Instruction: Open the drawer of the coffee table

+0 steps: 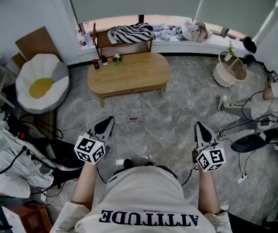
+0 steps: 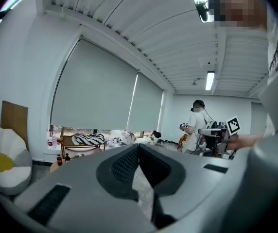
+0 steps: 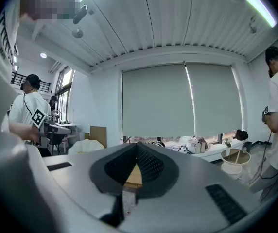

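A: Grey veined tile across the floor point(image 1: 144, 125), glossy and hard. Beyond it, saw the coffee table point(image 1: 129, 69): pale wood, smooth oval top, set well ahead below the window ledge.

B: Noted the same. Spotted the drawer point(image 1: 146, 88) as a shallow wooden front under the near edge, seemingly flush, not yet pulled. Made out no knob from that far.

A: Judged the step as the approach, then; nowhere near reach.

B: Agreed. Called for walking up close, lowering, and parting one pair of jaws to catch the drawer's front or lower lip before drawing straight back.

A: Checked the left gripper point(image 1: 111, 119): grey moulded plastic, dark ribbed pads, tips pressed together on nothing.

B: Found the right gripper point(image 1: 198, 125) likewise clamped tight and empty, well apart from the table.

A: Smallest of all, caught two little dark bottles point(image 1: 96, 64) upright at the tabletop's far left end.
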`<control>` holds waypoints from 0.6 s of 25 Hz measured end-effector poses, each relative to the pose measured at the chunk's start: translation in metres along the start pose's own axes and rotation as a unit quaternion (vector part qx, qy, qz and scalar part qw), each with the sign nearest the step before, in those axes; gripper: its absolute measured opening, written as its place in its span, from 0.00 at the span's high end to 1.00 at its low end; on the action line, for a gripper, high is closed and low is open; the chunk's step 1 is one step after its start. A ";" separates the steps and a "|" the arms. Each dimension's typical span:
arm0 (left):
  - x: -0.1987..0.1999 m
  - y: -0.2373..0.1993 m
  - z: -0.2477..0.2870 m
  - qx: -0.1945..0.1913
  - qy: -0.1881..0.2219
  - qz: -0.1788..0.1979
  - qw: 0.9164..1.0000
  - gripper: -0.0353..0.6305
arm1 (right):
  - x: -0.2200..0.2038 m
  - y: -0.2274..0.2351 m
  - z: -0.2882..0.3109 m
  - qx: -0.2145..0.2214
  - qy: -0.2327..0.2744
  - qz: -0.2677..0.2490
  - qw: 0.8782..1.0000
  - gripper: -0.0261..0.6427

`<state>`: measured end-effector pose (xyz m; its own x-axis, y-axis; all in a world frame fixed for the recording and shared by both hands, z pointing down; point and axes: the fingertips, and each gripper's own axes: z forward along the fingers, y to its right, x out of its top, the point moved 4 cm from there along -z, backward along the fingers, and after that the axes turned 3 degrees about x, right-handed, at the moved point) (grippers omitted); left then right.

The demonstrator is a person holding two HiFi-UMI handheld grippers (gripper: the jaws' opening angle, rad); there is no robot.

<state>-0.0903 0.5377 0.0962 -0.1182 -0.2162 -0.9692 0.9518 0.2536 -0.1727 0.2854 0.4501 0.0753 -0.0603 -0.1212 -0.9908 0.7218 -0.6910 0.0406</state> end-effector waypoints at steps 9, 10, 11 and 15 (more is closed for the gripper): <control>-0.003 0.002 -0.005 0.000 0.002 0.001 1.000 0.92 | -0.003 -0.005 -0.004 0.002 0.000 0.000 1.000 0.93; -0.004 0.002 -0.006 0.000 0.002 0.000 1.000 0.92 | -0.002 -0.006 -0.003 0.003 -0.001 -0.001 1.000 0.93; -0.005 0.001 -0.008 0.000 0.002 0.000 1.000 0.92 | -0.003 -0.008 -0.004 0.003 -0.001 -0.002 1.000 0.94; -0.008 0.002 -0.015 -0.002 0.003 -0.001 1.000 0.92 | -0.005 -0.016 -0.009 0.003 -0.001 -0.003 1.000 0.94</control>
<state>-0.0918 0.5543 0.1012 -0.1220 -0.2113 -0.9698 0.9504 0.2568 -0.1755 0.2802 0.4681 0.0782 -0.0663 -0.1181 -0.9908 0.7167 -0.6965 0.0351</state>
